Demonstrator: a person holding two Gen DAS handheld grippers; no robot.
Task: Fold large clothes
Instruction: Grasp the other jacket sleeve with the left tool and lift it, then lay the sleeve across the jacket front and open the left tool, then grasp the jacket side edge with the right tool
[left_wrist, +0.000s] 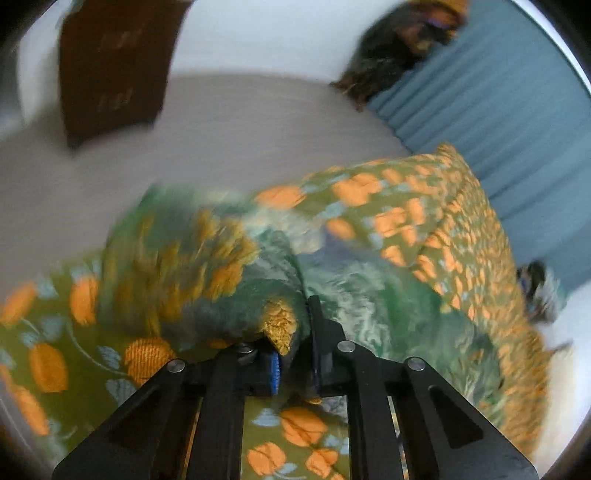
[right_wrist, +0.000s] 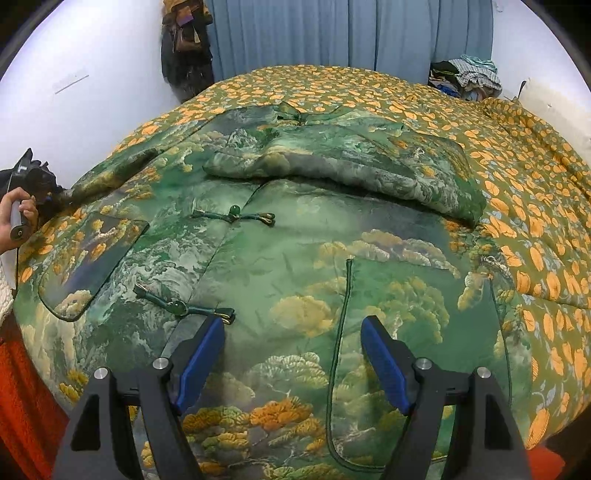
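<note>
- Jacket (right_wrist: 295, 258), green with a landscape print, lies spread on the orange-flowered bedspread (right_wrist: 517, 166), one sleeve (right_wrist: 343, 166) folded across its chest.
- Left gripper (left_wrist: 295, 354) has its jaws clamped on a jacket sleeve end (left_wrist: 258, 295).
- Right gripper (right_wrist: 291, 354) hovers over the hem, jaws apart.

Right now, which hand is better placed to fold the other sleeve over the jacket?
Left, probably. The left tongs are already shut on the sleeve. The right tongs hang open over the jacket front, holding nothing.
</note>
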